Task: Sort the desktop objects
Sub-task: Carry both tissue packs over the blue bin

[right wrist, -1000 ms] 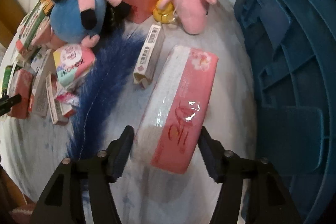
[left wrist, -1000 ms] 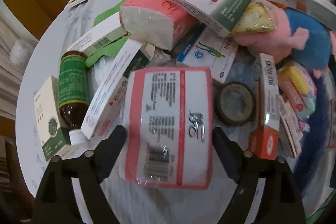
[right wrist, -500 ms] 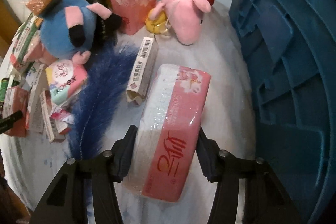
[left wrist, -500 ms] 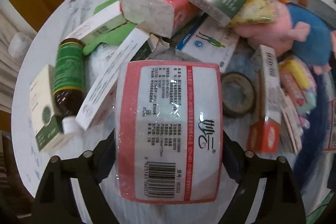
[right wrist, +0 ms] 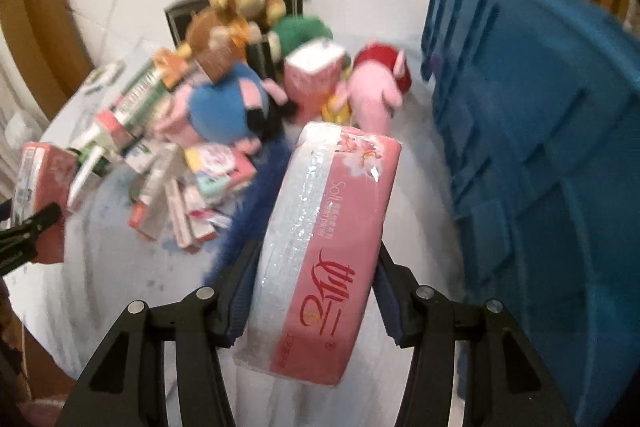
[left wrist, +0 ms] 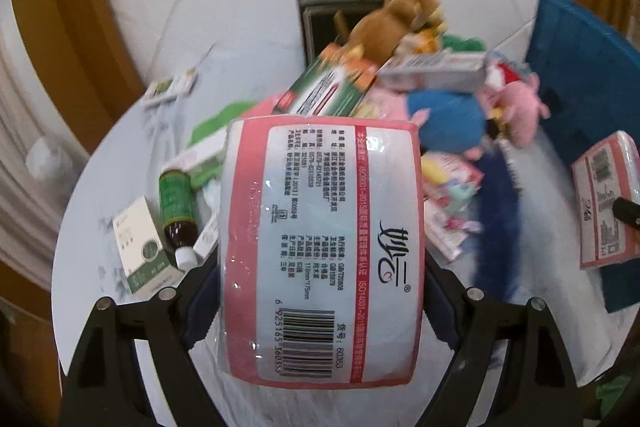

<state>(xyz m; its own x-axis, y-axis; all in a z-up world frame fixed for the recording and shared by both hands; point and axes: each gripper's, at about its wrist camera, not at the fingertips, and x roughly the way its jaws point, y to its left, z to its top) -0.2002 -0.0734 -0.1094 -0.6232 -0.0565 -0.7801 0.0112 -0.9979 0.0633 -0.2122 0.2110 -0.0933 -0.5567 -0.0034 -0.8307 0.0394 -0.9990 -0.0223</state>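
My left gripper (left wrist: 320, 291) is shut on a pink and white tissue pack (left wrist: 320, 247), label and barcode up, held above the round white table (left wrist: 120, 147). My right gripper (right wrist: 312, 291) is shut on a second pink tissue pack (right wrist: 328, 247), held on edge above the table beside the blue crate (right wrist: 540, 167). That second pack also shows at the right edge of the left wrist view (left wrist: 604, 203). The left pack shows at the left edge of the right wrist view (right wrist: 40, 183).
A pile covers the table: medicine boxes (left wrist: 332, 87), a green-labelled brown bottle (left wrist: 176, 215), a white and green box (left wrist: 140, 247), blue (right wrist: 224, 107), pink (right wrist: 376, 95) and brown (right wrist: 236, 7) plush toys, a blue feather (left wrist: 500, 211), another tissue pack (right wrist: 316, 75).
Both grippers have lifted their tissue packs off the table and tilted up. The pile and floor now show farther away, and the blue crate has come into the left wrist view.
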